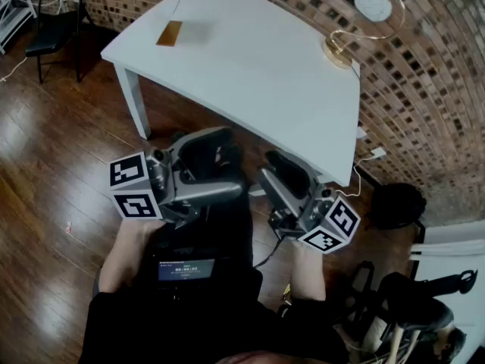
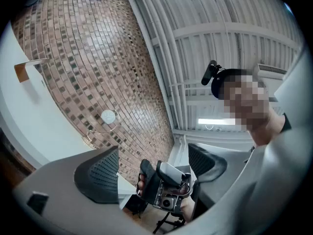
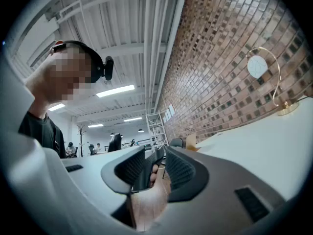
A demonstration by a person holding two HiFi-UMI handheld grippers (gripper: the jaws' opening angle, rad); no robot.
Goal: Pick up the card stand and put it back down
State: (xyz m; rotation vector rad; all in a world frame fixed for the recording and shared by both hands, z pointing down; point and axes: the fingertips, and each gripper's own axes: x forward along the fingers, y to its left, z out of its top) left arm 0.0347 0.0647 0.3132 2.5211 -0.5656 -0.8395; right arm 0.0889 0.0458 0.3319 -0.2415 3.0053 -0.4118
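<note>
brick wall [image 1: 424, 67] | dark wood floor [image 1: 53, 135] | white table [image 1: 250, 67] | black chair [image 1: 57, 10]

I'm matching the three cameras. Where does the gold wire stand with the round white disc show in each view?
Head view: the gold wire stand is at the upper right, on the white table's far right corner.
Left gripper view: the stand is low, left of centre.
Right gripper view: the stand is at the right, on the table.
Shared landmark: the brick wall directly behind it.

Left tongs [image 2: 154, 169] spread wide — right tongs [image 2: 160, 176] beyond; card stand [image 2: 22, 70] on white table [image 2: 27, 124], far left.
</note>
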